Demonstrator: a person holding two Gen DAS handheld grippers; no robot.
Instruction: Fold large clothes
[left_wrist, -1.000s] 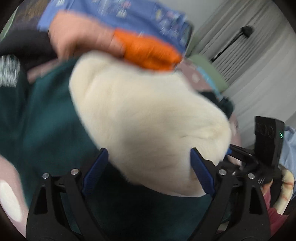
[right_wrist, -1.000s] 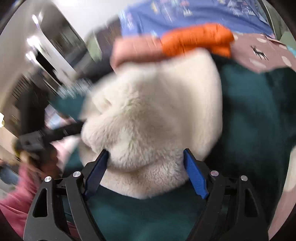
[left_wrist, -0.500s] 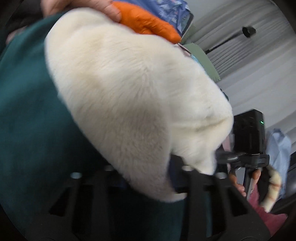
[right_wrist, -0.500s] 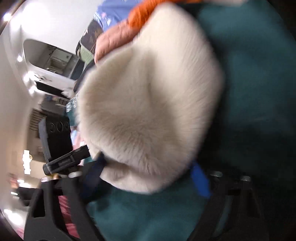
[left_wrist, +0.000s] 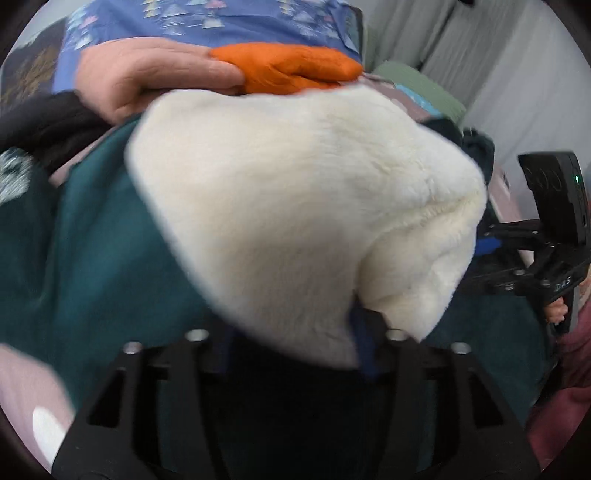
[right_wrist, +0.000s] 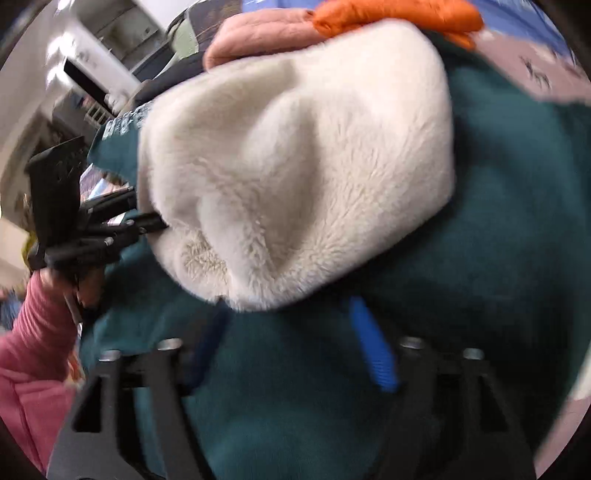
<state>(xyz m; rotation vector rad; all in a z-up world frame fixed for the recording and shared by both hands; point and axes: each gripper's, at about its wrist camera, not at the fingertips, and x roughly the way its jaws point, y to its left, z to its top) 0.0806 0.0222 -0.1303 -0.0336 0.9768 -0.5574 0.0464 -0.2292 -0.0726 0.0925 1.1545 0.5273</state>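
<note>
1. While lifted over the teal garment (right_wrist: 480, 229), the cream fleece garment (left_wrist: 295, 206) hangs bunched between both tools.
2. Left gripper (left_wrist: 295, 332) is pressed together, pinching a fleece fold.
3. Right gripper (right_wrist: 291, 328): fingers look spread below the fleece; no bite seen.
4. Judged soft, bulky, light, limp; grip the edge hem, not the pile.

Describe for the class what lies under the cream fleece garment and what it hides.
The cream fleece lies on dark teal fabric, which shows around its near and side edges. Orange and pink clothes sit behind it. Whatever is directly beneath the fleece is covered.
</note>
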